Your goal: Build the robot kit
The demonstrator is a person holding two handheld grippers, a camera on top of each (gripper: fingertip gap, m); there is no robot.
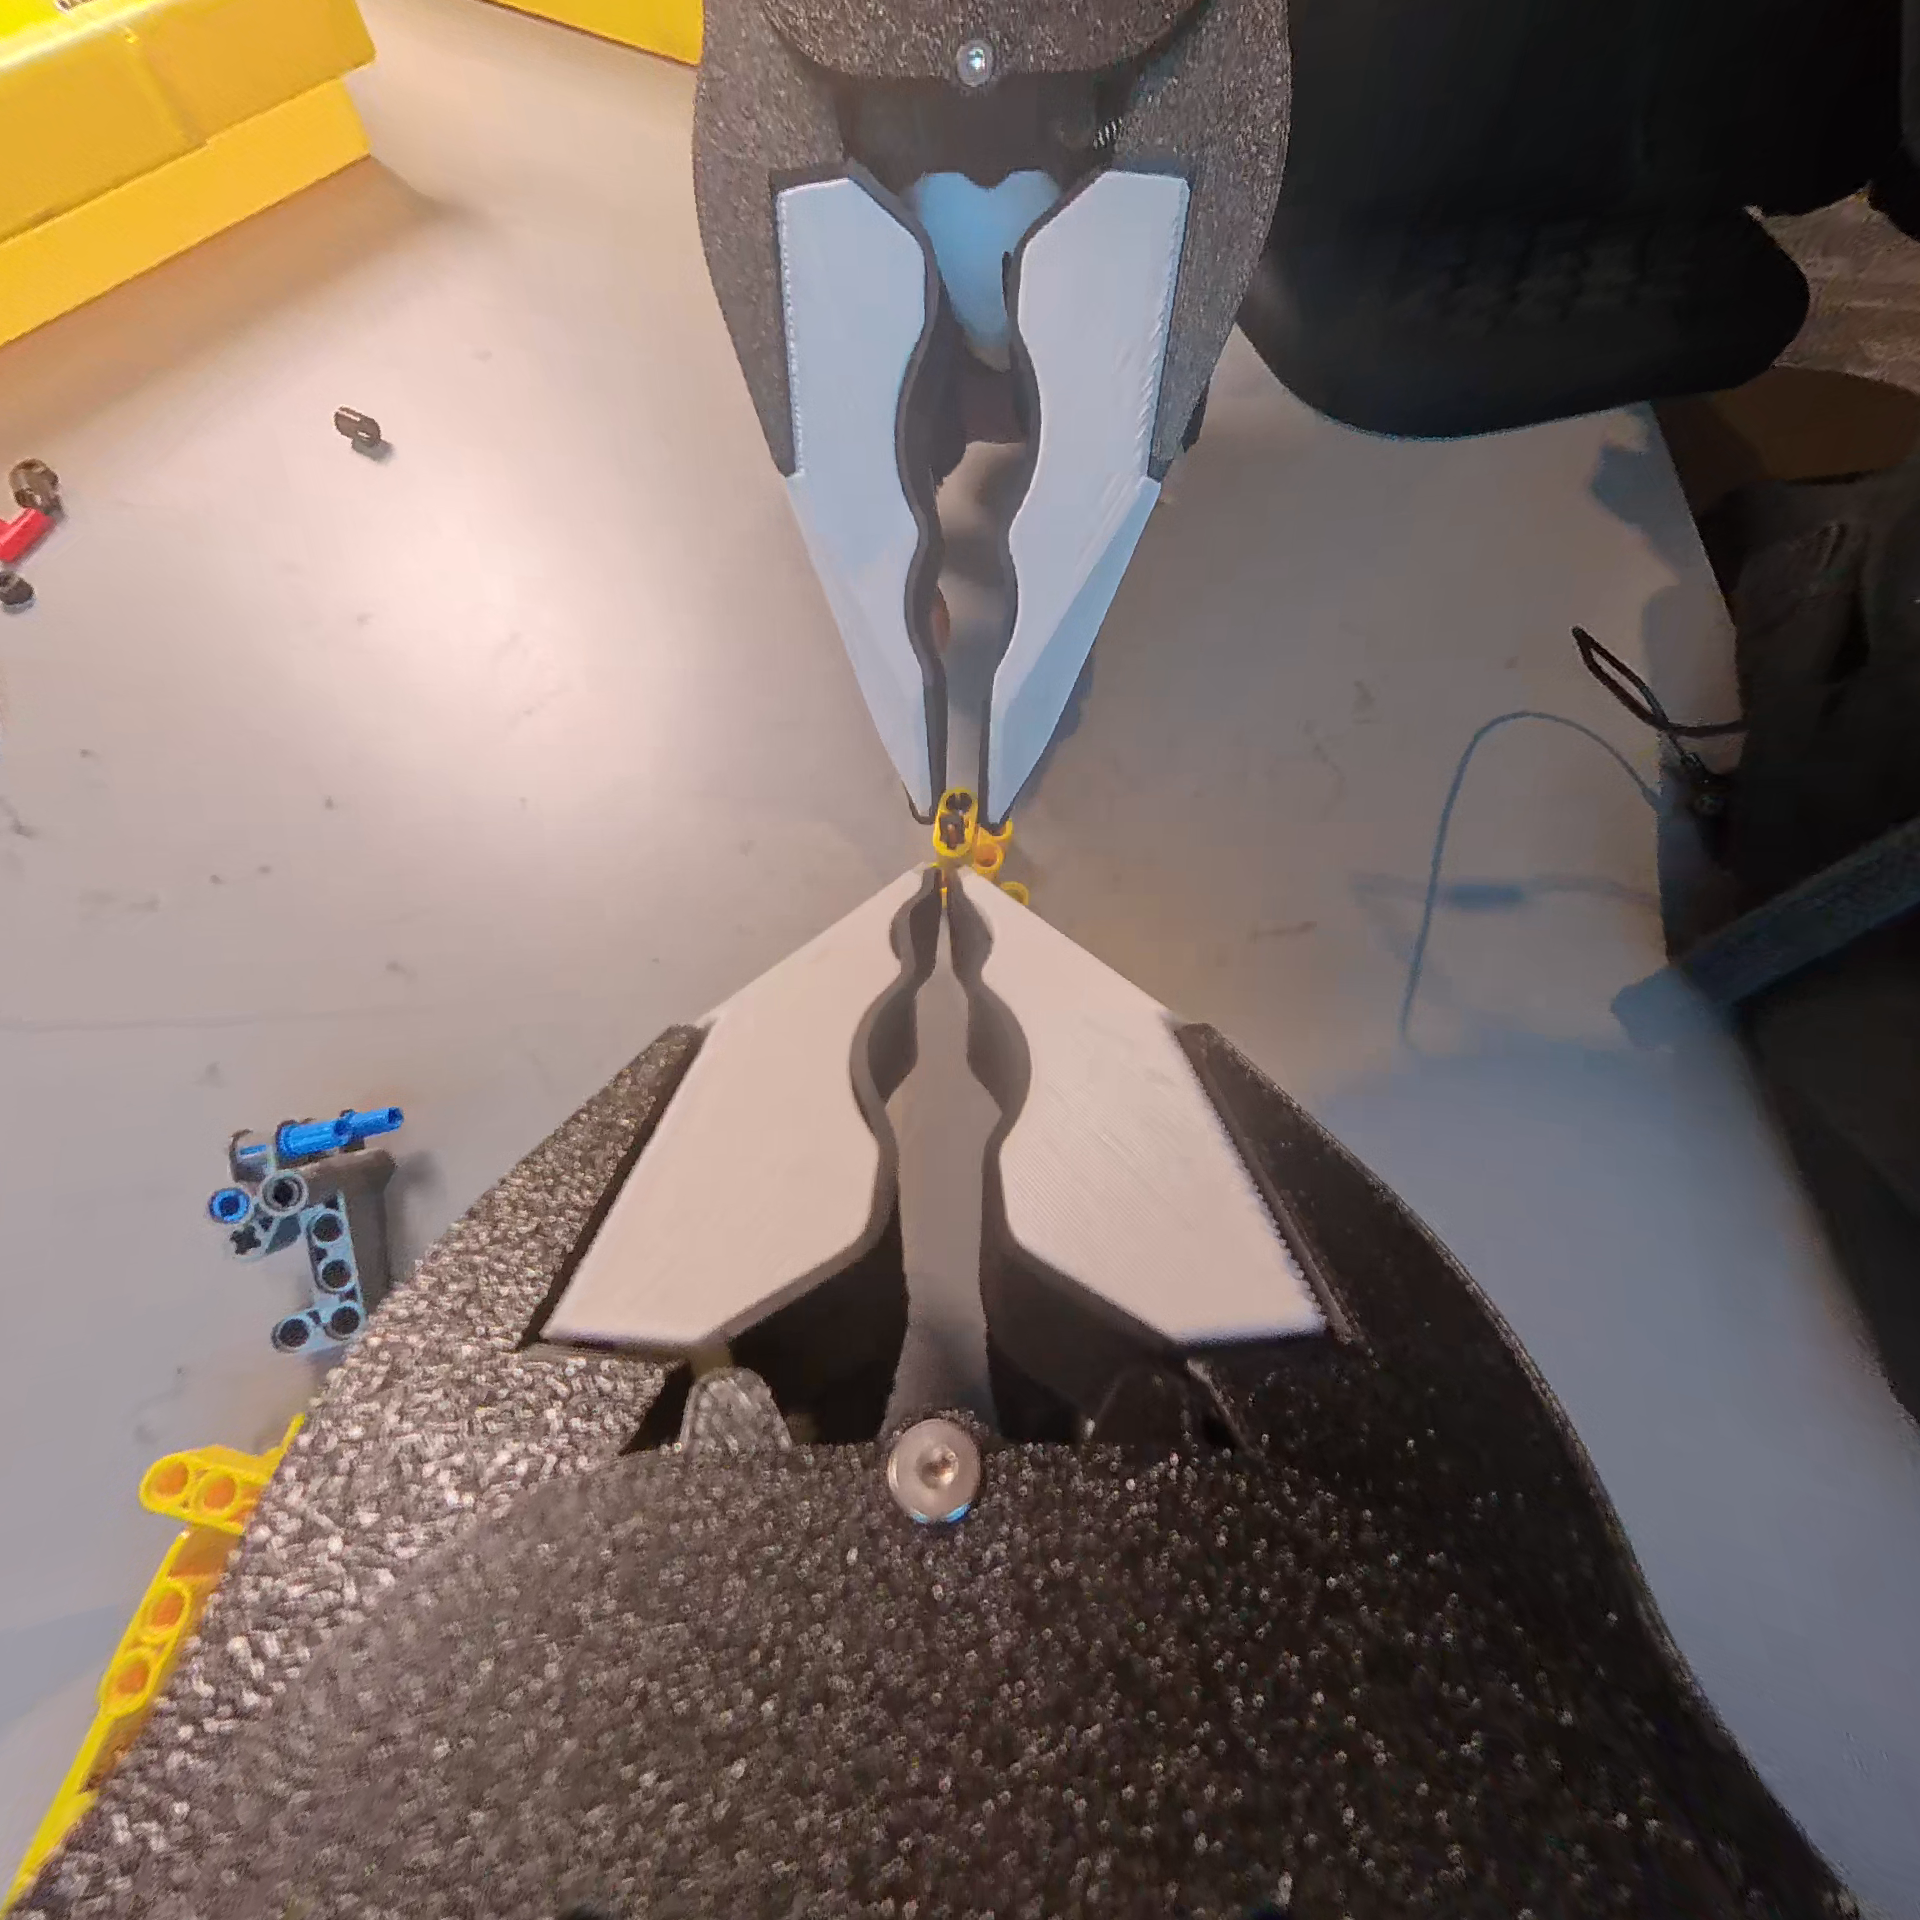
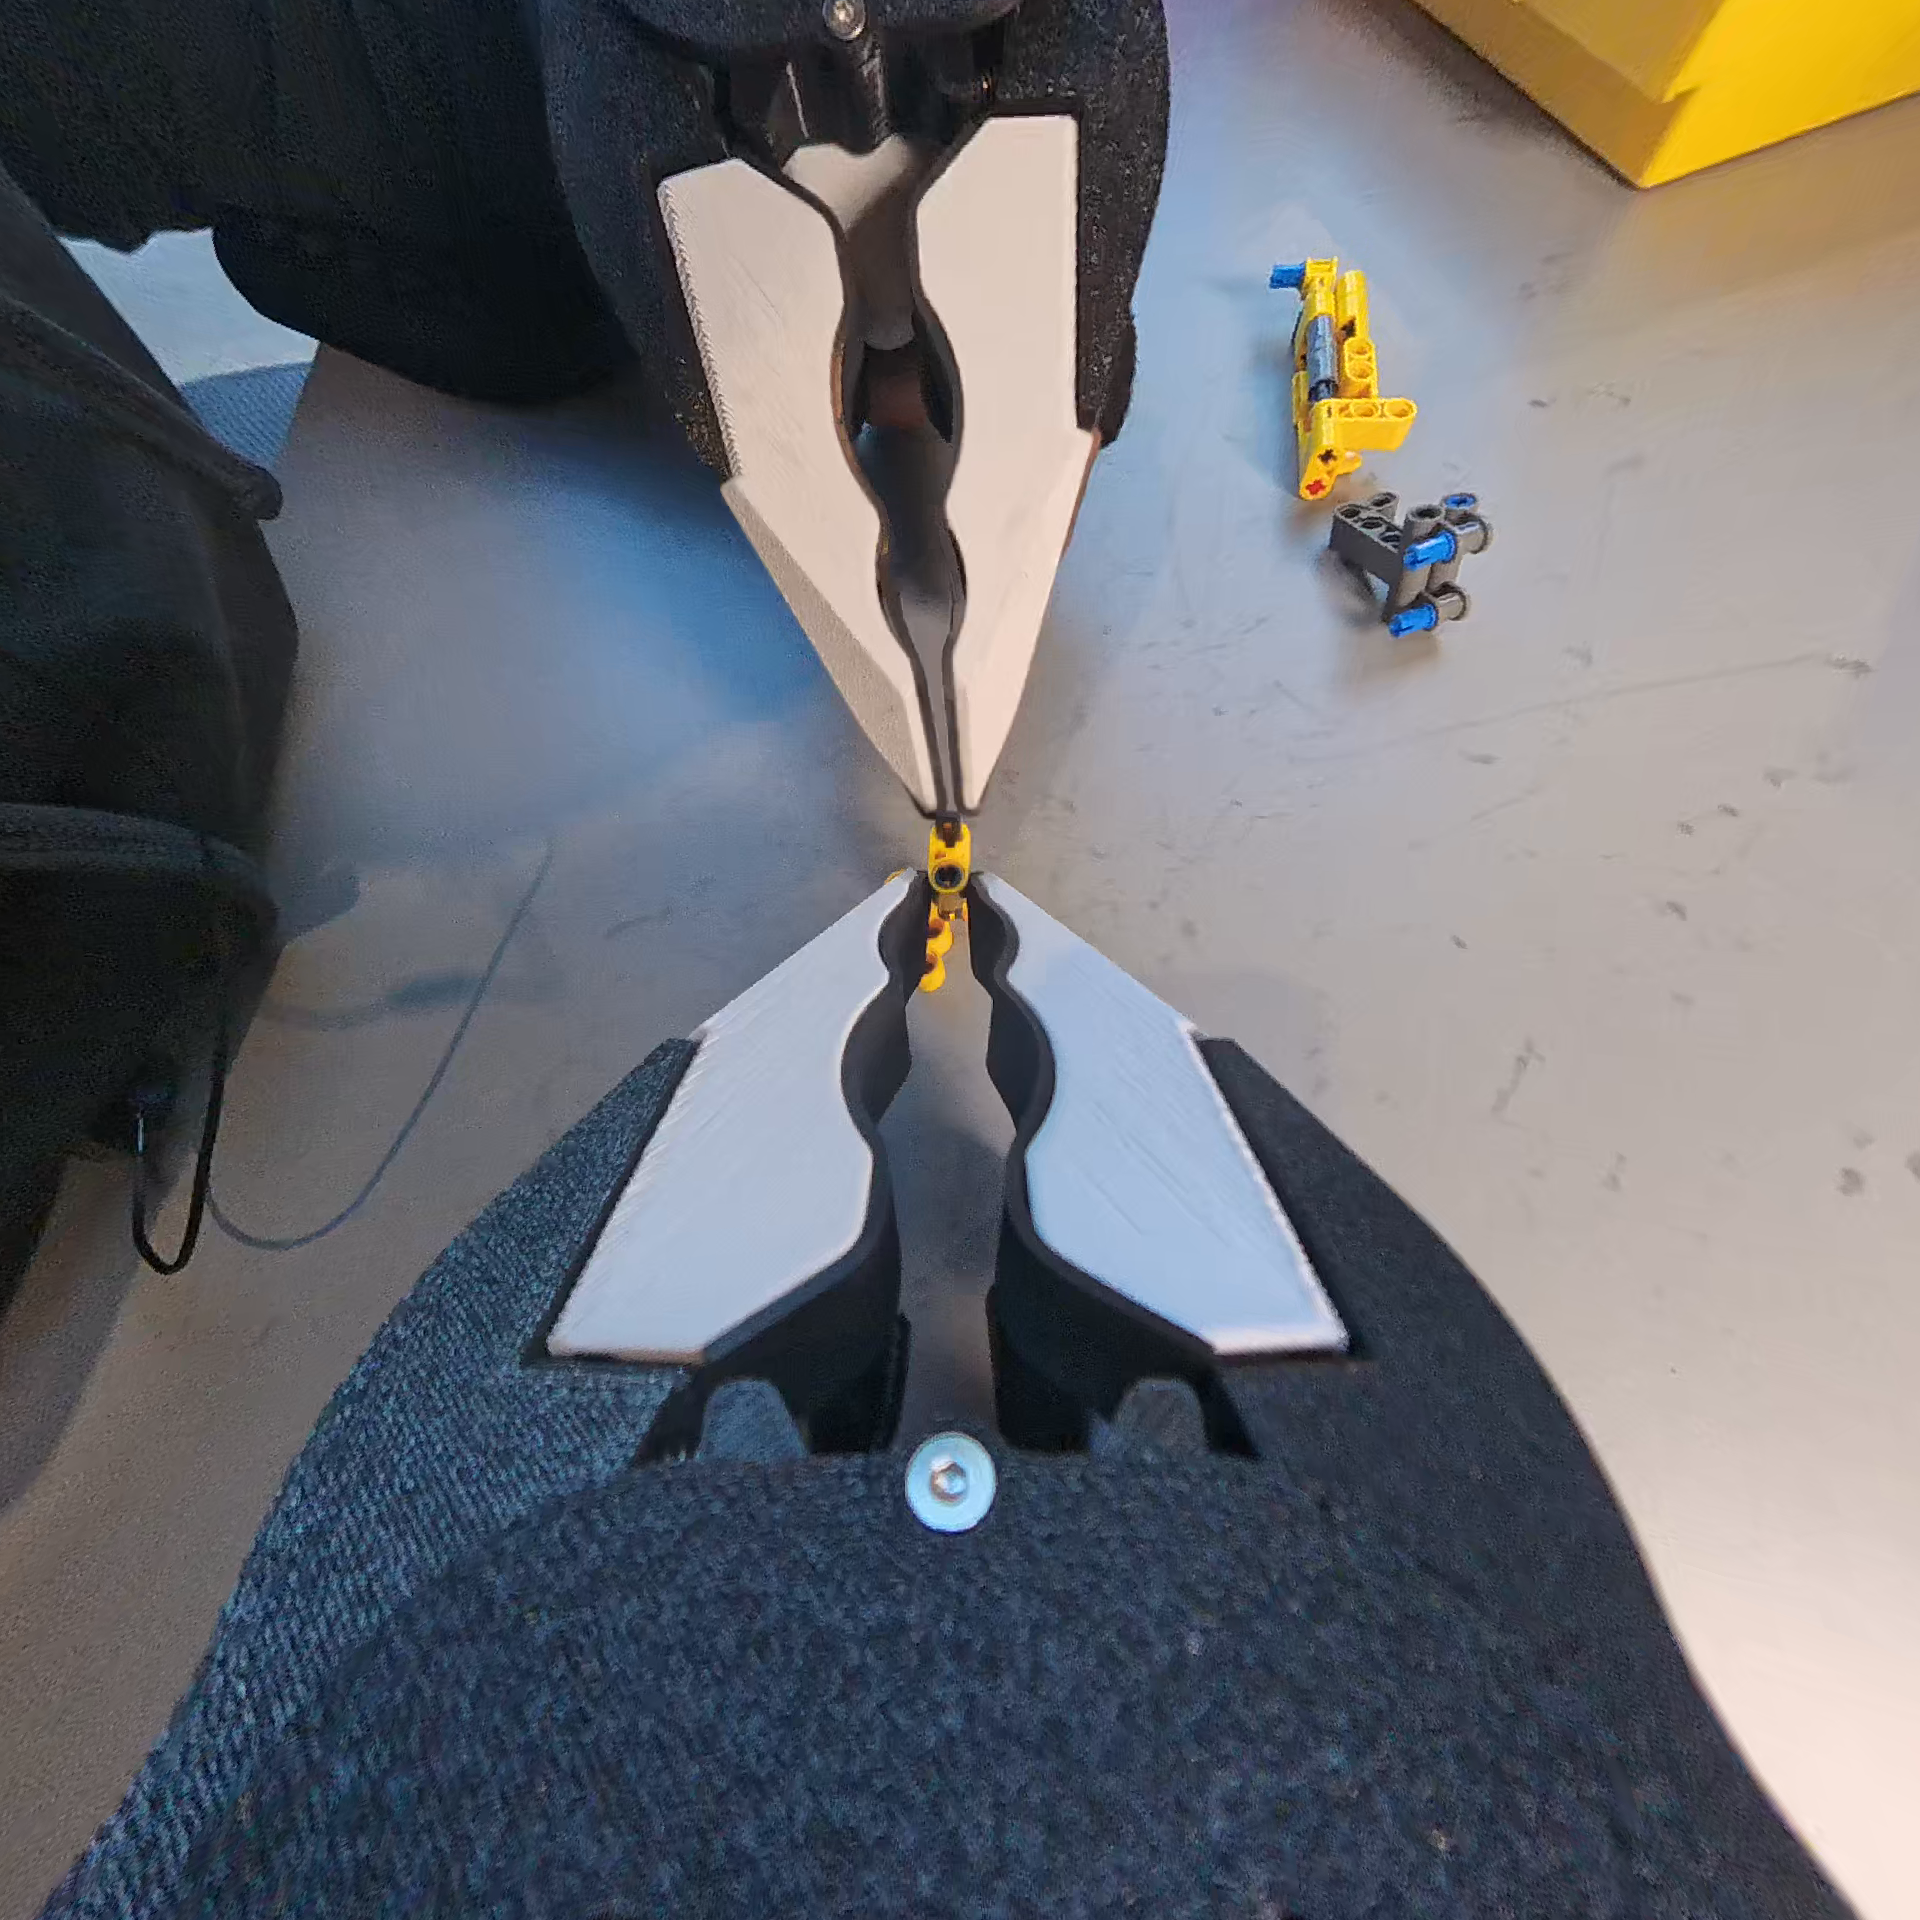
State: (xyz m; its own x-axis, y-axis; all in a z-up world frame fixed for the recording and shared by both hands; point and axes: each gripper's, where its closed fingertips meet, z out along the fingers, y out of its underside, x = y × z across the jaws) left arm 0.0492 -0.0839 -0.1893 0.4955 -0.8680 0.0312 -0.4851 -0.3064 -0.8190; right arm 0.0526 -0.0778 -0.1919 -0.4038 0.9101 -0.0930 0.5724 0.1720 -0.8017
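My right gripper [image 2: 945,883] is shut on a small yellow beam with holes [image 2: 948,862] and holds it above the grey table [image 2: 1455,935]. It also shows at the top of the left wrist view [image 1: 961,805], pinching the same beam [image 1: 956,831]. A black pin [image 2: 947,829] sits in the beam's far end. My left gripper [image 1: 940,883] is shut, and its closed tips meet that end of the beam, at the pin. It also shows in the right wrist view [image 2: 945,810], coming from the opposite side. I see nothing held between its pads.
A grey and blue assembly [image 1: 312,1247] [image 2: 1413,561] and a yellow assembly [image 2: 1335,374] [image 1: 177,1558] lie on the table. A yellow box [image 1: 156,135] [image 2: 1714,73] stands at the back. Loose pins [image 1: 358,428] and a red piece [image 1: 26,535] lie left. Dark fabric [image 2: 125,727] lies at the edge. Left and right tips are no more than a few centimetres apart. Both grippers' tips are roughly 15 cm from the yellow assembly [image 2: 1335,374].
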